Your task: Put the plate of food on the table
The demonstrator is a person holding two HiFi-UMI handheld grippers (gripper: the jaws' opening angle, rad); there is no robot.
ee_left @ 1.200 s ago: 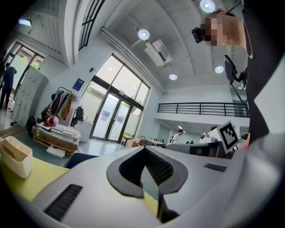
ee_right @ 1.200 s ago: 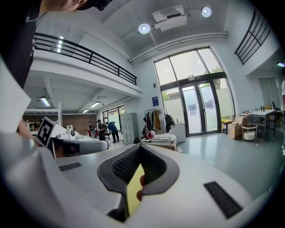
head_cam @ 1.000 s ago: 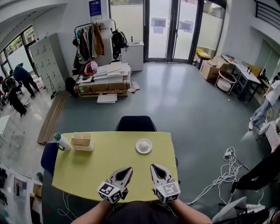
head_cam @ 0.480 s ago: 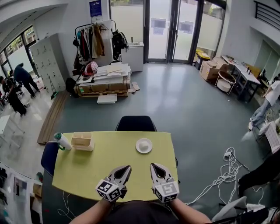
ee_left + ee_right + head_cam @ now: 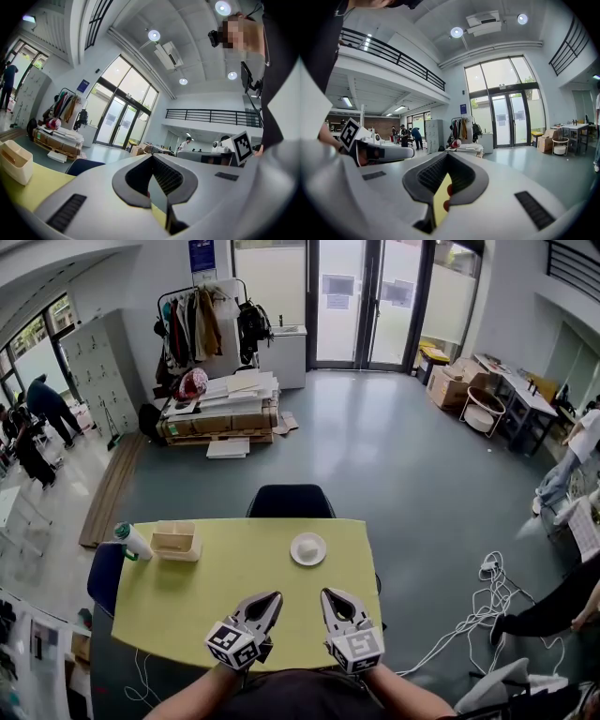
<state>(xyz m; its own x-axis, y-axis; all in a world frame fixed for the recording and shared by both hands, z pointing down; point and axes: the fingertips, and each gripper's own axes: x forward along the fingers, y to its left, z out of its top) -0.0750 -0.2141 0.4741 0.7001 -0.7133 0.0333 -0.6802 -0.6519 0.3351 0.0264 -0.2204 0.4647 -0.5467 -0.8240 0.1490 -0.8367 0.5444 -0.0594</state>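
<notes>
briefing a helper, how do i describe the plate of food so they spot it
Look at the yellow-green table. Toward its far right, near the dark chair, sits the plate. It is the only round white dish there; the tan box and bottle stand at the far left.

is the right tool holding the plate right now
No, the plate sits on the yellow table, well ahead of the right tool, whose jaws are shut on nothing.

A white bottle with a green cap (image 5: 131, 542) sits just beside a beige open-topped box (image 5: 175, 542). A dark blue chair (image 5: 291, 502) stands beyond them; a loaded clothes rack (image 5: 192, 329) and stacked boards (image 5: 225, 407) stand farther off.
</notes>
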